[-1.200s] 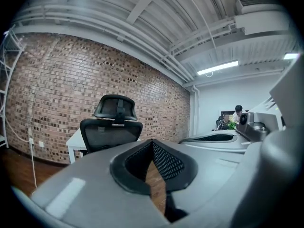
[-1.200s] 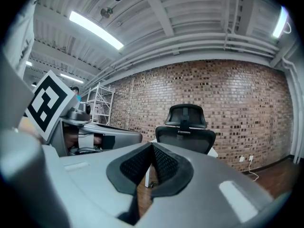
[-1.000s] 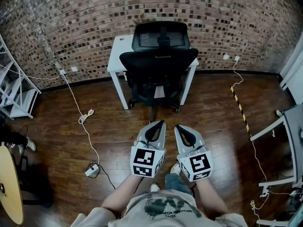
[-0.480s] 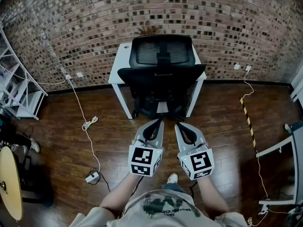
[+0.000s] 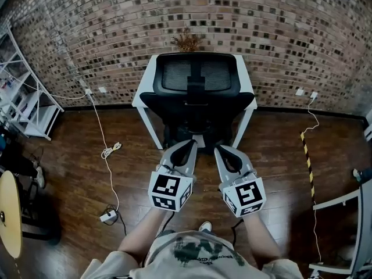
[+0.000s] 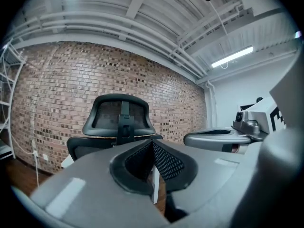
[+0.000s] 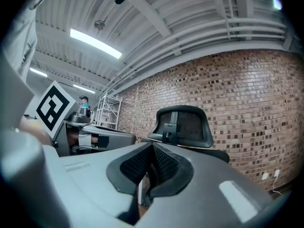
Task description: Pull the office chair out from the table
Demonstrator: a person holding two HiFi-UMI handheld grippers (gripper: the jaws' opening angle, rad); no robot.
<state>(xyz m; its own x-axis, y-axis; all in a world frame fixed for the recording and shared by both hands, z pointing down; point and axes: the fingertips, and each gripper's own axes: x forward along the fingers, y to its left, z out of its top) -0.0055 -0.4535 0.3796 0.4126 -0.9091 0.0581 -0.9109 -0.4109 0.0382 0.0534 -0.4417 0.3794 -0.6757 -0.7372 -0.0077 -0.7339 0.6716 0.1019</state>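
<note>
Head view: left claw (image 5: 189, 144) and right claw (image 5: 219, 150), both closed and empty, hang near the chair (image 5: 197, 89) tucked under the table (image 5: 145, 84).

The back of the office chair (image 5: 197, 92) covers most of the white worktop (image 5: 145, 86) and all but the tips of a dried plant (image 5: 187, 41) behind it. The chair's seat and wheeled base sit in shadow underneath, hard to make out. A white shelf rack (image 5: 32, 120) and a yellow disc (image 5: 9, 214) are cut by the left edge, a white frame (image 5: 343, 199) by the right, and the person (image 5: 192, 254) by the bottom.
</note>
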